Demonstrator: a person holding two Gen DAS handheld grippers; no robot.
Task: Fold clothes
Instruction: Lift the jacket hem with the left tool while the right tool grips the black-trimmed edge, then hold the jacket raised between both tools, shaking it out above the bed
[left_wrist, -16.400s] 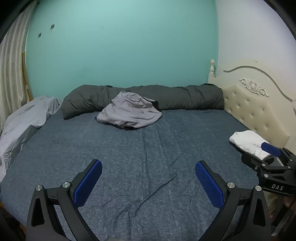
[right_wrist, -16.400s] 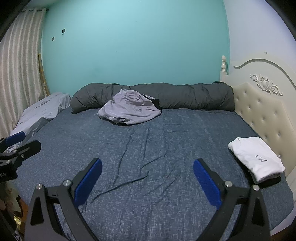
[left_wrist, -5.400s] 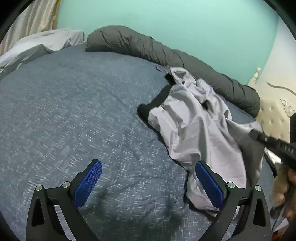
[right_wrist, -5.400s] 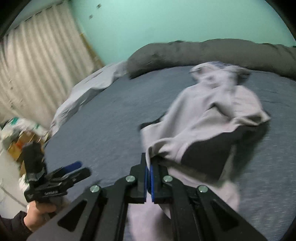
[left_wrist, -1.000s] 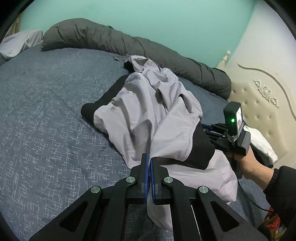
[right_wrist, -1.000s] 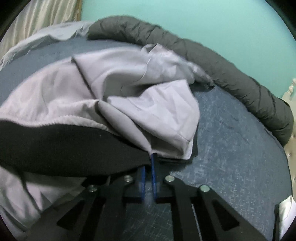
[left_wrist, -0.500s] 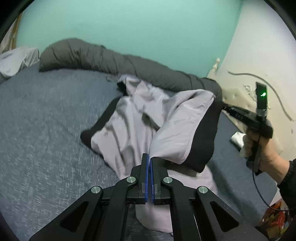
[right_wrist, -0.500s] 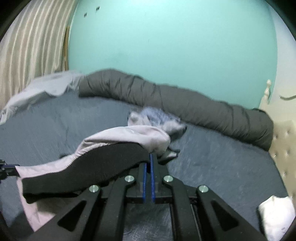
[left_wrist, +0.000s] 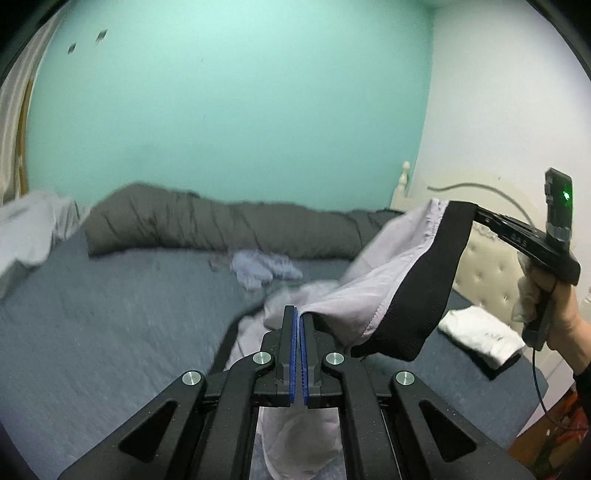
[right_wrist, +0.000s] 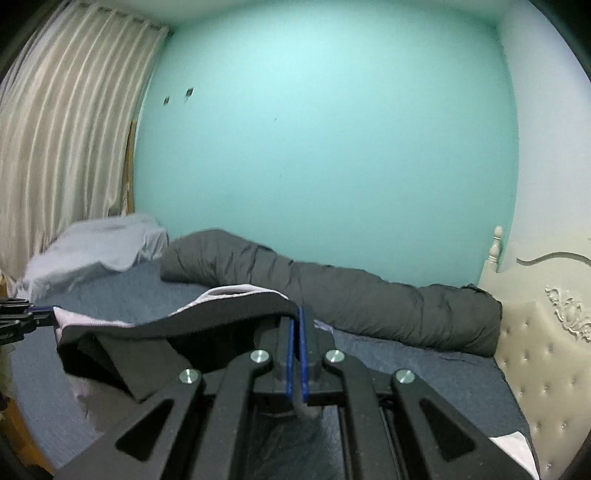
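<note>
The left gripper (left_wrist: 297, 314) has its jaws pressed together on the edge of a light grey garment (left_wrist: 373, 284), pinching the fabric beside its wide black waistband (left_wrist: 432, 280). The right gripper (right_wrist: 297, 314) is likewise clamped on the other end of the same waistband (right_wrist: 207, 314), which stretches in a slack band between the two tools, lifted above the bed (left_wrist: 110, 306). In the left wrist view the right gripper (left_wrist: 476, 214) shows at the right edge, raised, held by the person's right hand (left_wrist: 561, 314). The rest of the garment hangs down from the band, its lower part trailing onto the blue bedsheet near the middle of the bed; that part is blurred.

A rolled dark grey duvet (right_wrist: 351, 291) lies along the far side of the bed against the teal wall (right_wrist: 314, 147). A folded white shirt (left_wrist: 484, 332) rests at the right, near the cream tufted headboard (right_wrist: 543, 354). A pale grey pillow (right_wrist: 99, 243) sits at the far left, beside the striped curtain (right_wrist: 62, 129).
</note>
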